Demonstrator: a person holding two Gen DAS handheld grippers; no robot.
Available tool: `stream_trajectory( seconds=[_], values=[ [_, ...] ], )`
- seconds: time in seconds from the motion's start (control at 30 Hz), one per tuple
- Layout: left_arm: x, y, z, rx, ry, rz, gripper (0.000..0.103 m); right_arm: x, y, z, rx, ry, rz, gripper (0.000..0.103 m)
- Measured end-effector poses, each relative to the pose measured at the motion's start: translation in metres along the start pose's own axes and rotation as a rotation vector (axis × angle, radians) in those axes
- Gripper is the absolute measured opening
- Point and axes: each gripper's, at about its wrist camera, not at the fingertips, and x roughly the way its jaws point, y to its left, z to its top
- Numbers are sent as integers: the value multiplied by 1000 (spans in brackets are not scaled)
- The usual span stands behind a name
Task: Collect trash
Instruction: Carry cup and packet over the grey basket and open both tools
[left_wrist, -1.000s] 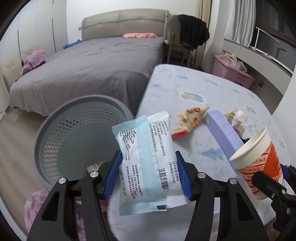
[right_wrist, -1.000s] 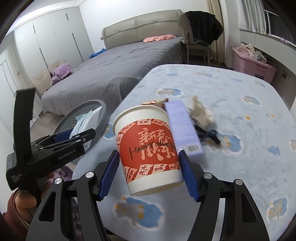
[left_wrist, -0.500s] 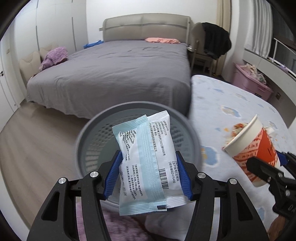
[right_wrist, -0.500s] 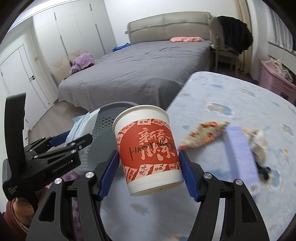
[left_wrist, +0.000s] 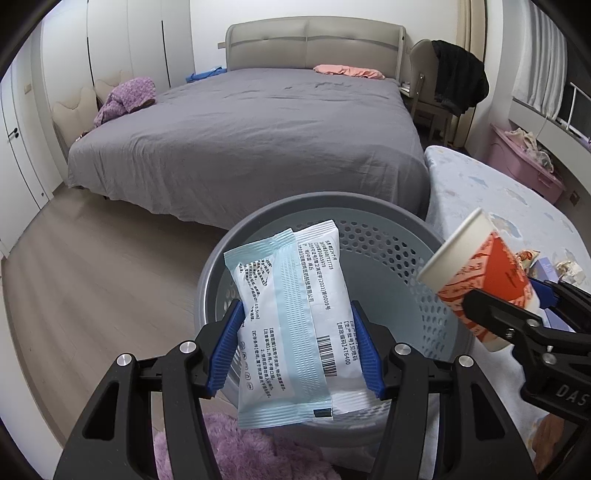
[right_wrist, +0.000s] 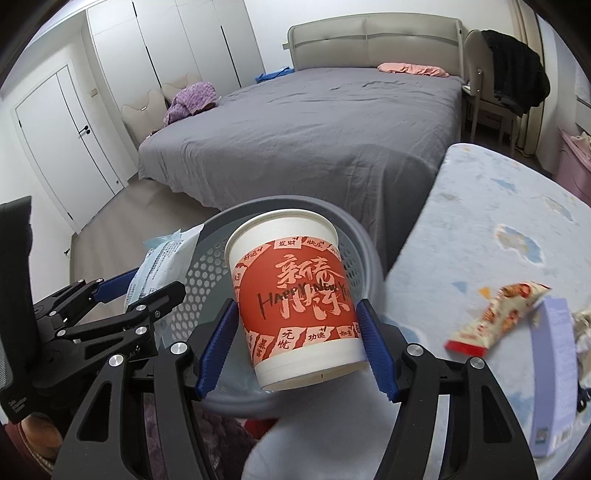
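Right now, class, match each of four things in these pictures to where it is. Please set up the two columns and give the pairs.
Things:
1. paper cup
2. blue-and-white packet
3. snack wrapper
4. black jacket

Places:
A. lying on the table
B. draped over the chair
C. in the left gripper, over the grey basket
D. in the right gripper

Pairs: 1-D, 2-C, 3-A, 4-B

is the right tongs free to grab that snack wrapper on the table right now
Probably not: the right tongs are shut on the paper cup, so the snack wrapper has to wait until the cup is dropped.
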Motion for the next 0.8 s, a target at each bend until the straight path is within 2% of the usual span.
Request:
stream_trajectory(
  seconds=[0.17,0.27,0.8],
  values=[
    [6,4,1,-14,7,13,60,13,2,6,-2,9,3,64],
    [10,9,0,-20,14,25,66,16,1,5,1,13,-10,64],
    [7,15,-6,-55,35,43,72,16,1,0,4,28,-14,64]
  ],
)
